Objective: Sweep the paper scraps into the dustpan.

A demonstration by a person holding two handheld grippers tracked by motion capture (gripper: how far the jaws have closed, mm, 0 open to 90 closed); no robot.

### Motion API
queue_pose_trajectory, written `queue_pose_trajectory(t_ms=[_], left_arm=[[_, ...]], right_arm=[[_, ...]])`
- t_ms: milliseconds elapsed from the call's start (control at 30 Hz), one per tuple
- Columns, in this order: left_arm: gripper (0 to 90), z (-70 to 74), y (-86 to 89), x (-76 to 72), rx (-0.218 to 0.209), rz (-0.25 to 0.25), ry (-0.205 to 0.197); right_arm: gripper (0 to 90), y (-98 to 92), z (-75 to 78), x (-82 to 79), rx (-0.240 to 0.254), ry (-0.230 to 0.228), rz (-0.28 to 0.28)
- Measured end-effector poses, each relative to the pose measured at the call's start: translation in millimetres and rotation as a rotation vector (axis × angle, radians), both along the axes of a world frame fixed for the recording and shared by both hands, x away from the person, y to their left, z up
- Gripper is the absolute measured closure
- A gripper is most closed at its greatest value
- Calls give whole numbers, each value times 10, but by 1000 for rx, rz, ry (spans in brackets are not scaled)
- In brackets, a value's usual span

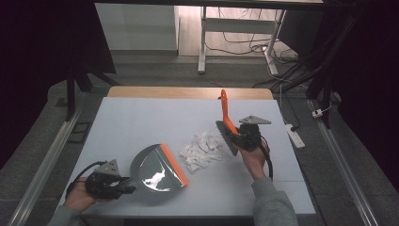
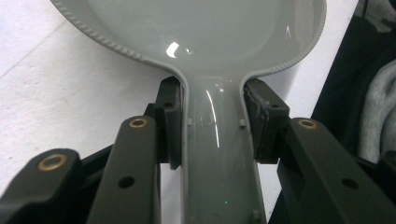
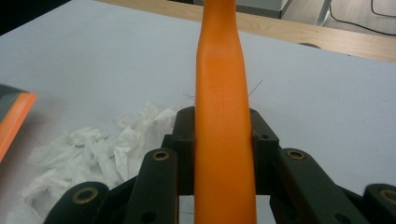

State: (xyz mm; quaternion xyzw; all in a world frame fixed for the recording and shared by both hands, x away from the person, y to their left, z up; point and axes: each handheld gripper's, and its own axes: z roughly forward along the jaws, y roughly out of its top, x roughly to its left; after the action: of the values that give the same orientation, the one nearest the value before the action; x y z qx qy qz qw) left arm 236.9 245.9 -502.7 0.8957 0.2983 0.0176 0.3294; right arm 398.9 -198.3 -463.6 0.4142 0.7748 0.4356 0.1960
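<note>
One pile of torn white paper scraps (image 1: 201, 151) lies mid-counter between one grey dustpan (image 1: 157, 169) with an orange lip and one orange-handled brush (image 1: 228, 125), nothing else standing between them. The left gripper (image 1: 123, 184) has its jaws clamped on the dustpan's handle near the front-left edge of the counter (image 1: 141, 117), and a few scraps already lie in the pan. The right gripper (image 1: 238, 136) grips the brush handle just right of the pile, with bare counter open behind and to the right.
</note>
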Motion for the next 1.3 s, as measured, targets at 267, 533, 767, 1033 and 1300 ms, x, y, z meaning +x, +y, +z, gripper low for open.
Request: queue_pose_trajectory(t_ms=[267,533,767,1033,1300], left_arm=[[614,-9,-34,47,-13,-11,14],[615,-70,-38,104,-20,-1,45],[615,-90,-74,138,-22,-4,54],[614,-97,-94,145,-19,-4,57],[615,-111,-132,163,-19,-5,61]], right_arm=[[702,95,7,85,-34,12,0],[702,108,-93,211,-63,46,-33],[702,120,-137,276,-83,61,-40],[703,198,-164,304,-119,77,-26],[703,331,-197,326,-137,85,-3]])
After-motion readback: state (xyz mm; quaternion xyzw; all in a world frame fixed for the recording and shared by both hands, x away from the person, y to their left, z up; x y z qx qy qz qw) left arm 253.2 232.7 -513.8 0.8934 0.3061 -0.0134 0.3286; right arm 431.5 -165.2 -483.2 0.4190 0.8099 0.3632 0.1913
